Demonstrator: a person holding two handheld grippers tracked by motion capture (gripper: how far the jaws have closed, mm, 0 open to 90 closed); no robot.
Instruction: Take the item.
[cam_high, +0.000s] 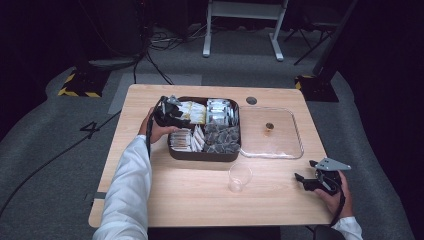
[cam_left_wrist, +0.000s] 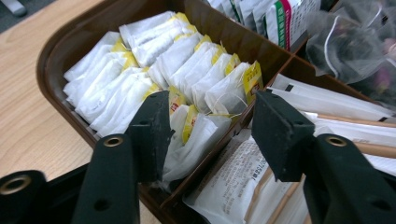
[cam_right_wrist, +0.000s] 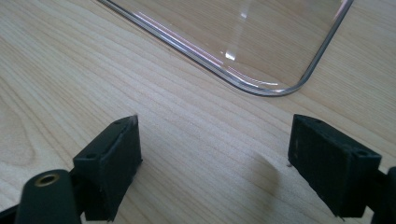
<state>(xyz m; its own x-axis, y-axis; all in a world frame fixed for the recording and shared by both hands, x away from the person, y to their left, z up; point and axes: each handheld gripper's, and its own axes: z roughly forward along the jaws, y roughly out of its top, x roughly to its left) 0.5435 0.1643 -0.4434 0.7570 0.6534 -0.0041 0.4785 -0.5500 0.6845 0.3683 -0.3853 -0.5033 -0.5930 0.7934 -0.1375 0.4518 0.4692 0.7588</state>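
Observation:
A brown divided tray (cam_high: 200, 155) sits on the wooden table. Its back-left compartment holds white tea bags with yellow tags (cam_left_wrist: 140, 70), which also show in the high view (cam_high: 194, 112). My left gripper (cam_left_wrist: 212, 135) reaches down into that compartment (cam_high: 181, 112). Its jaws stand apart around a few tea bags at the near end; the left pad (cam_left_wrist: 152, 133) touches them, while the right pad hangs over the divider. My right gripper (cam_high: 304, 172) rests low over the bare table at the front right, open with nothing between its fingers (cam_right_wrist: 215, 172).
Other compartments hold dark mesh tea bags (cam_high: 222, 139), paper sachets (cam_high: 181, 140) and boxed packets (cam_high: 220, 110). A clear plastic lid (cam_high: 296, 150) lies to the right of the tray, its corner (cam_right_wrist: 280, 88) just ahead of my right gripper. A clear cup (cam_high: 239, 177) stands at front centre.

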